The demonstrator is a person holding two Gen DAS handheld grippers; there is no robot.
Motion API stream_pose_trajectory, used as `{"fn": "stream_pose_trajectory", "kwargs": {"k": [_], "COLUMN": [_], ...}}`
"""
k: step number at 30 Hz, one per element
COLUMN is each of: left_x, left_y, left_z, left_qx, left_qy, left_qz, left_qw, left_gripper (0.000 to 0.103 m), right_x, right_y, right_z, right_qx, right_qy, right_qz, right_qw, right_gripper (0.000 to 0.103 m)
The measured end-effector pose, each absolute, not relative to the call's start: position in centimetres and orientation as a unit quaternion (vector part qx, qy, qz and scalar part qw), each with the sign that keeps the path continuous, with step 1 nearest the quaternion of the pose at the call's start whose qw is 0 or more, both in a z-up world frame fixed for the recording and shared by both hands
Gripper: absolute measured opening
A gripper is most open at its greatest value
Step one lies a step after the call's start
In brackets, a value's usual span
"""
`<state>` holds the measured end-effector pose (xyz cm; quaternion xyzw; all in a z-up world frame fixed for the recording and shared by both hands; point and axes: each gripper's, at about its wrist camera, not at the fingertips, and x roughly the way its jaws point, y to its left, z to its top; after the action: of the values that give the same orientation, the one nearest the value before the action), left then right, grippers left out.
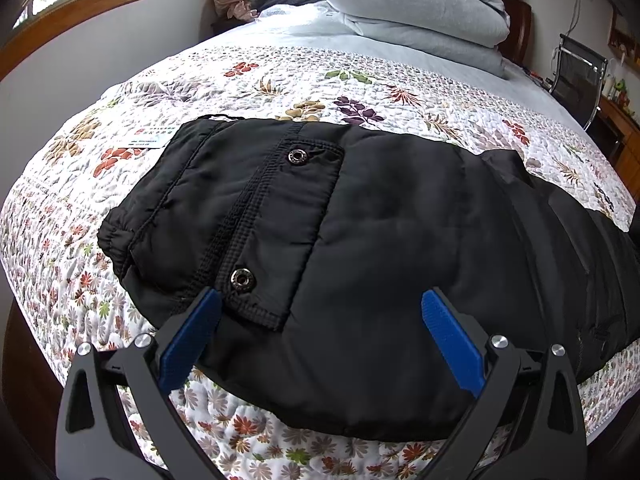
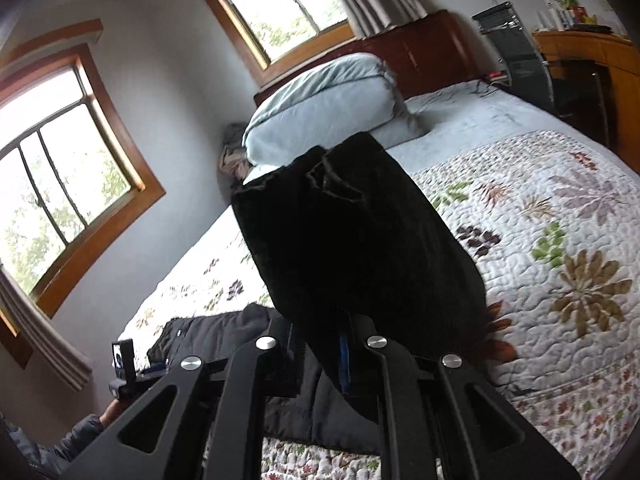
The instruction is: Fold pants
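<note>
Bed point(image 1: 280, 76): covered by a white quilt printed with leaves and flowers, pale blue bedding toward the headboard.
Folded duvet point(image 1: 416, 4): one pale blue stack at the head of the bed.
Pants point(image 1: 360, 240): one black padded pair, lying across the quilt near its front edge, waistband end toward the left; a pocket flap with stitched edges faces up.
Pants leg end point(image 2: 352, 232): lifted clear of the quilt, bunched and dark (the hem stands up in front of the right wrist camera).
Snaps point(image 1: 298, 157): two metal ones on the pocket panel, the second nearer the left gripper.
Left gripper point(image 1: 320, 304): blue-padded fingers spread wide over the pants' near edge, nothing between them.
Right gripper point(image 2: 344, 344): fingers pressed together, pinching the pants leg.
Card point(image 1: 154, 136): one white printed tag on the quilt, just beside the waistband.
</note>
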<state>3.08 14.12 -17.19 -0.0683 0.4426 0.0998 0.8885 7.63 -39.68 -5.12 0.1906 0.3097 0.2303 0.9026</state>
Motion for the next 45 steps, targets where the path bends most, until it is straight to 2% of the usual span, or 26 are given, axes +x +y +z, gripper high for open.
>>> {"fn": "stream_pose_trajectory", "kwargs": {"k": [27, 45], "left_x": [3.0, 3.0], "left_y": [14.2, 14.3], "left_z": [-17.0, -17.1], "left_qx": [-0.082, -0.084], "left_qy": [0.439, 0.439], "left_qz": [0.099, 0.101], "left_qw": [0.889, 0.889], "left_gripper": [0.100, 0.100], "right_x": [8.3, 7.1], "right_y": [-30.7, -26.6], "right_z": [-13.4, -16.8], "right_qx": [0.084, -0.007], "right_qy": [0.437, 0.464], "right_qz": [0.253, 0.251], "right_qw": [0.859, 0.849], "right_gripper": [0.013, 0.013]}}
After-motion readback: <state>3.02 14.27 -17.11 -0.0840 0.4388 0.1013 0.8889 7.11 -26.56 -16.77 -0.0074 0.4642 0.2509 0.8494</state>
